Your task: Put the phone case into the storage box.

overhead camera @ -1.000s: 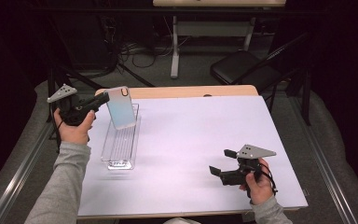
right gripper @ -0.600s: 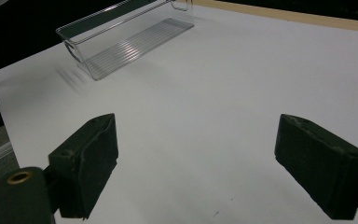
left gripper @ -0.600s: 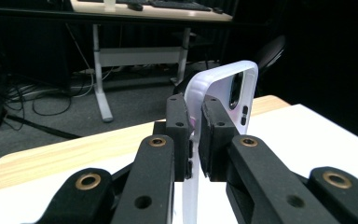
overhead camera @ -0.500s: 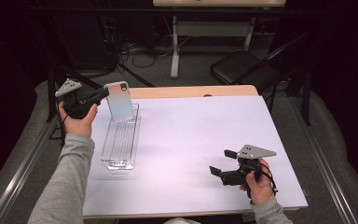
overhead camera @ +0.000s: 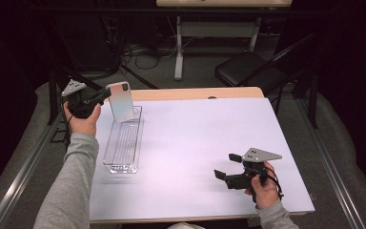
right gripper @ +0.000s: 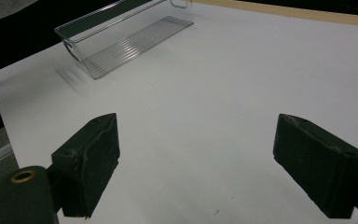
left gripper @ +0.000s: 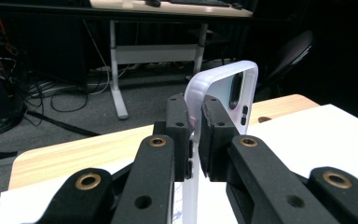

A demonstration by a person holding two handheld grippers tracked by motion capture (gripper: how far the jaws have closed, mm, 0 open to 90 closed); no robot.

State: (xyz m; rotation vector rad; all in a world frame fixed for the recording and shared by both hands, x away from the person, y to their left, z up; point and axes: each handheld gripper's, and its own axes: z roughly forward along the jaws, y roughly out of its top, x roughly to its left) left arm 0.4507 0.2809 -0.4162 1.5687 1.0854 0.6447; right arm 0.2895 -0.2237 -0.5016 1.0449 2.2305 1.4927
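Two grippers are working at one table [overhead camera: 195, 143], with one phone case and one clear tray between them. Nearest the person, the right gripper [overhead camera: 228, 168] is resting low over the white surface at the near right, its jaws standing wide apart with nothing between them – its own view is looking across bare tabletop toward the tray [right gripper: 121, 39]. Farther off at the left, the left gripper [overhead camera: 106, 94] is clenching the phone case [overhead camera: 121, 101] by one long edge; in its own view the pads are pressing both sides of the translucent rim [left gripper: 193, 105], and they are hiding the lower part of the case. The case is standing upright, long axis near vertical, camera cutout at the top, hanging just above the tray's far end. The tray [overhead camera: 124, 143] is lying lengthwise, running from near to far – whether the case is touching it is hard to tell.
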